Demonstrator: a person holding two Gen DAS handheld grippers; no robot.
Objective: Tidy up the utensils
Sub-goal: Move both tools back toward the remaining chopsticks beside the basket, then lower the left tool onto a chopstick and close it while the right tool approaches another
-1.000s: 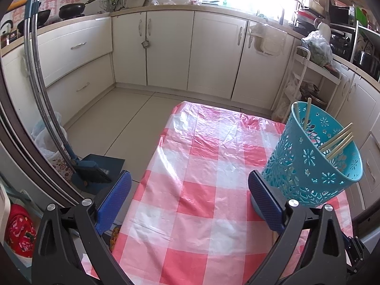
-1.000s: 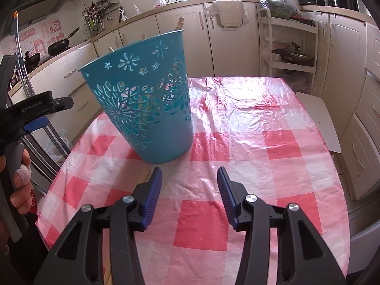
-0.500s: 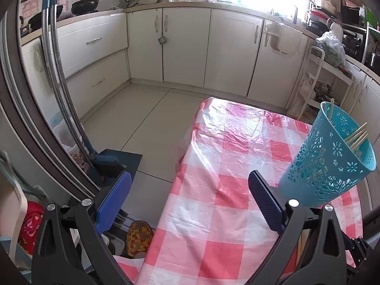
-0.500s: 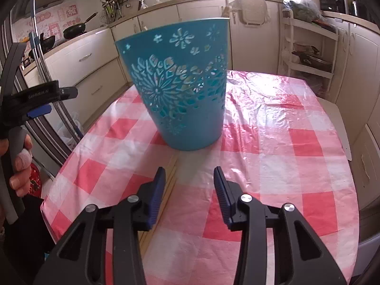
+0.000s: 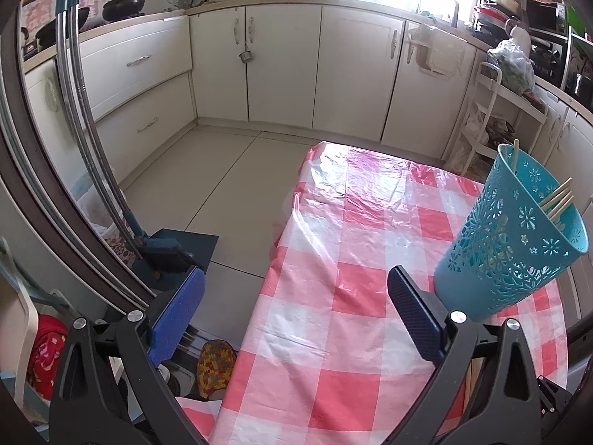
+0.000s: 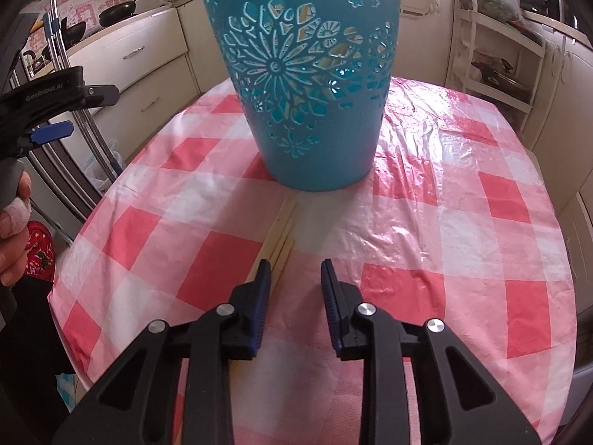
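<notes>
A teal cut-out basket (image 6: 309,74) stands upright on the red-checked table (image 6: 463,222); in the left wrist view the basket (image 5: 511,244) holds several pale chopsticks (image 5: 556,196). More chopsticks (image 6: 281,230) lie on the cloth just in front of the basket. My right gripper (image 6: 294,272) hovers over their near ends, its jaws closing, with nothing between the pads; the sticks pass beside and under the left finger (image 6: 261,285). My left gripper (image 5: 296,296) is wide open and empty over the table's left edge, and the left gripper (image 6: 55,111) also shows at the left, held by a hand.
White kitchen cabinets (image 5: 281,66) run along the far walls, with pans (image 5: 122,3) on the counter. A mop and dustpan (image 5: 163,252) stand on the floor left of the table. A white rack (image 6: 496,66) stands behind the table at the right.
My right gripper came down and closer to the basket while its jaws narrowed; the chopsticks on the cloth came into view. The left gripper drifted left, off the table's edge.
</notes>
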